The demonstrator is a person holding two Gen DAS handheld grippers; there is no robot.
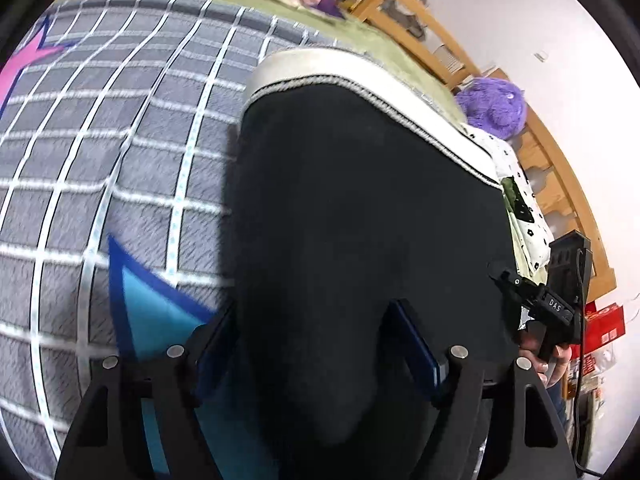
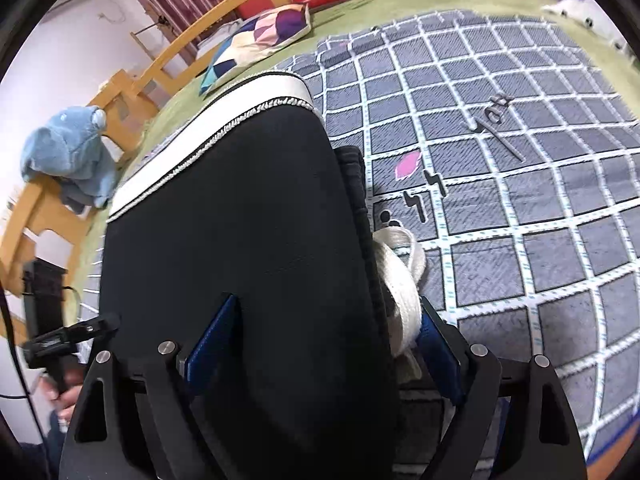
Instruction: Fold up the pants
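Observation:
Black pants (image 1: 360,216) with a white side stripe (image 1: 320,66) lie on a grey checked blanket (image 1: 120,120). My left gripper (image 1: 316,340) has the black cloth filling the space between its blue pads. In the right wrist view the same pants (image 2: 240,220) run between my right gripper's (image 2: 328,332) fingers, with the waistband and a white drawstring (image 2: 400,280) by the right pad. Each gripper shows in the other's view, the right one (image 1: 536,300) and the left one (image 2: 68,336), each held by a hand.
The blanket (image 2: 520,160) covers a green bed with a wooden frame (image 1: 560,168). A patterned pillow (image 2: 260,40), a blue plush toy (image 2: 68,152), a purple plush (image 1: 492,104) and white spotted cloth (image 1: 524,220) lie at the bed's edges.

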